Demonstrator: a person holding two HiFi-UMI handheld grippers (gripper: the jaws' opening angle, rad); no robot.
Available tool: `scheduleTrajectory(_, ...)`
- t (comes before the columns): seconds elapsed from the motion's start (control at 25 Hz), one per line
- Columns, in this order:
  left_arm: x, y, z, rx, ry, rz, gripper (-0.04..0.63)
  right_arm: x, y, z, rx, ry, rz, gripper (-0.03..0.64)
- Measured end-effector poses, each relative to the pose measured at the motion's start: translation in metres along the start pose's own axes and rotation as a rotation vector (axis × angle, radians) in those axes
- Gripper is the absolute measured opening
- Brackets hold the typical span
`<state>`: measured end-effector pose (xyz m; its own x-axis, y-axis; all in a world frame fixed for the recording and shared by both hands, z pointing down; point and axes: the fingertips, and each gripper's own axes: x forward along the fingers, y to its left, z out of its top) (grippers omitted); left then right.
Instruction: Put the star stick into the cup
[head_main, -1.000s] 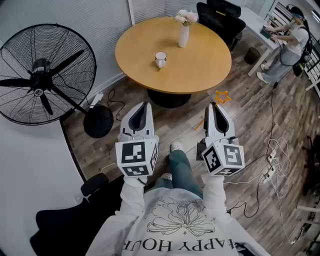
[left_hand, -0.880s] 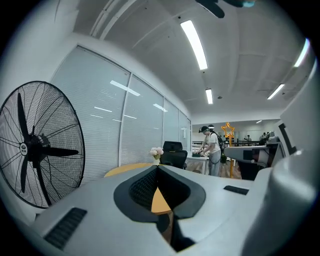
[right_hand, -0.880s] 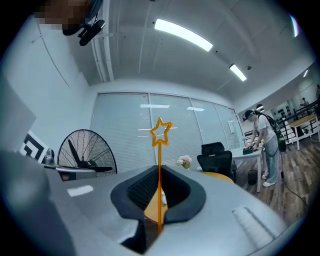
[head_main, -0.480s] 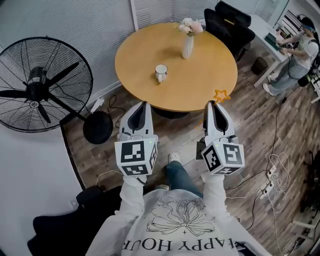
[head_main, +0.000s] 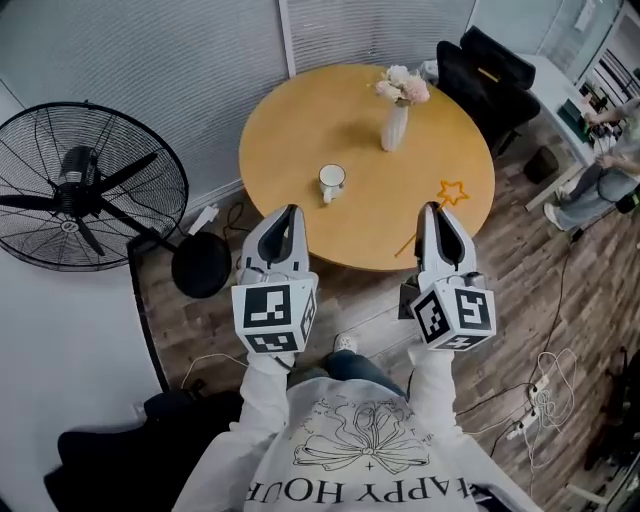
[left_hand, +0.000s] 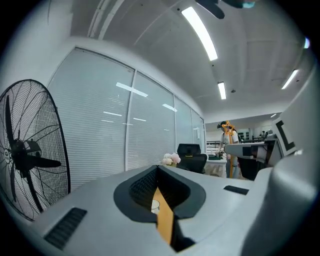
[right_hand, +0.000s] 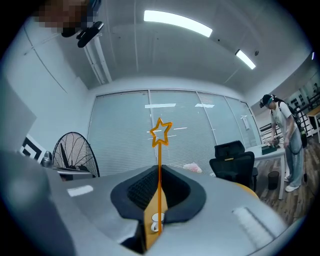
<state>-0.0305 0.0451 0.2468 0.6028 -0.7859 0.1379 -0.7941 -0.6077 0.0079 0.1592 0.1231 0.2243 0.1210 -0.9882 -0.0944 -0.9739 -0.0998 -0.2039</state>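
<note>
A white cup (head_main: 331, 181) stands near the middle of the round wooden table (head_main: 300, 120). My right gripper (head_main: 432, 211) is shut on the orange star stick (head_main: 452, 191); its star sticks out past the jaw tips over the table's near right edge. In the right gripper view the star stick (right_hand: 160, 150) rises upright between the shut jaws, and the cup (right_hand: 157, 220) shows small through the slit below. My left gripper (head_main: 285, 213) hovers over the table's near edge, shut and holding nothing. The cup (left_hand: 155, 204) peeks through its jaw slit.
A white vase of pink flowers (head_main: 397, 112) stands on the table behind the cup. A big black floor fan (head_main: 75, 190) is at the left, black chairs (head_main: 490, 70) behind the table. A person (head_main: 612, 160) stands at a desk far right. Cables (head_main: 530, 415) lie on the wood floor.
The table has come nearer in the head view. Both grippers now reach over its near edge, and the star is above the tabletop instead of the floor.
</note>
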Motion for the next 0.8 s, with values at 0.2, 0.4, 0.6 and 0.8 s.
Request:
scheduleTrajectory(0.2,0.031,0.010,0.000,0.001,0.000,0.043,0.006,0.037,-0.015,-0.007,0.009,0.010,0.033,0.028)
scheduleTrajectory(0.4,0.050,0.014,-0.007,-0.007,0.020,0.063,0.006,0.059,-0.023,-0.019,0.020,0.039,0.055,0.028)
scheduleTrajectory(0.6,0.066,0.022,-0.016,-0.010,0.046,0.076,0.006,0.080,-0.025,-0.031,0.023,0.063,0.068,0.028)
scheduleTrajectory(0.8,0.093,0.036,-0.020,-0.016,0.061,0.081,0.006,0.110,-0.025,-0.037,0.020,0.069,0.081,0.028)
